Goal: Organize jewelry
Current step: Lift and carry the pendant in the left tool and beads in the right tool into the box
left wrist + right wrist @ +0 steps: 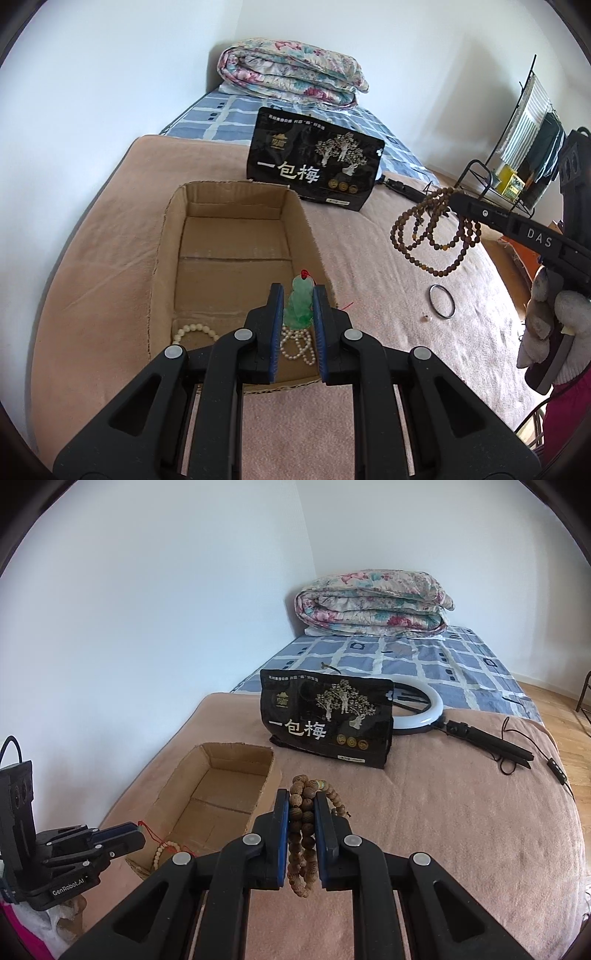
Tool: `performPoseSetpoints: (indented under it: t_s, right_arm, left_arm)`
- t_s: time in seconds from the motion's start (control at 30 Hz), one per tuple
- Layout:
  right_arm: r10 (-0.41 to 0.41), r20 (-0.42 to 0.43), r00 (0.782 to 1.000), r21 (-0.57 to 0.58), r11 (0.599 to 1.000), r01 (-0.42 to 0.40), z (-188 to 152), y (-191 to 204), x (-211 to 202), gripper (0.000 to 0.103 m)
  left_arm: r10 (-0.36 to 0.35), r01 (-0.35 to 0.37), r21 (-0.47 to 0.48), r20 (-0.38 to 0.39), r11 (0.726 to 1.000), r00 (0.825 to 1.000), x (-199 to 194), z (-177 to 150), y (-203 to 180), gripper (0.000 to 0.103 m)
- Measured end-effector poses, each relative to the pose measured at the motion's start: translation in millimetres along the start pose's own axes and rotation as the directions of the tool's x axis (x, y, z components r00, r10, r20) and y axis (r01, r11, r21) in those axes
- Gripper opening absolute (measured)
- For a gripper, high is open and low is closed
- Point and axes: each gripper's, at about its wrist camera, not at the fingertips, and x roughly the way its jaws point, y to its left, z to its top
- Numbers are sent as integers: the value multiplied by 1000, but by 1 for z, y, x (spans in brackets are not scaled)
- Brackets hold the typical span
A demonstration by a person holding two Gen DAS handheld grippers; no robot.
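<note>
Left gripper (298, 308), lower centre: jaws pinching green pendant (300, 306), upright, red knot on top; hard, likely brittle, hold by flat sides. Below: cardboard box (168, 236) holding pearl strands (295, 345). Right gripper (301, 827): jaws clamped on wooden bead string (301, 834), loops hanging down; limp, light. Metal ring (440, 301) on blanket, right.

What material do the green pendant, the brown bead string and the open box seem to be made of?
Green pendant: probably jade or glass; it looks translucent and glossy, with a carved shape.
Brown bead string: likely wood; the beads are matte and show grain lines.
Open box: corrugated cardboard, plain brown, with rough torn edges.
</note>
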Motion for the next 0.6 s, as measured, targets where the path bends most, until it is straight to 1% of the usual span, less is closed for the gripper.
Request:
performPoseSetpoints:
  t_s: [0.3, 0.6]
  right_arm:
    - [69, 2, 998, -36, 997, -69, 5, 40, 28, 10]
    - [114, -9, 993, -41, 993, -114, 6, 62, 55, 10]
  left_arm:
    - [22, -22, -32, 6, 999, 1000, -4, 0, 21, 14]
    - [35, -36, -41, -19, 998, 999, -1, -5, 33, 14]
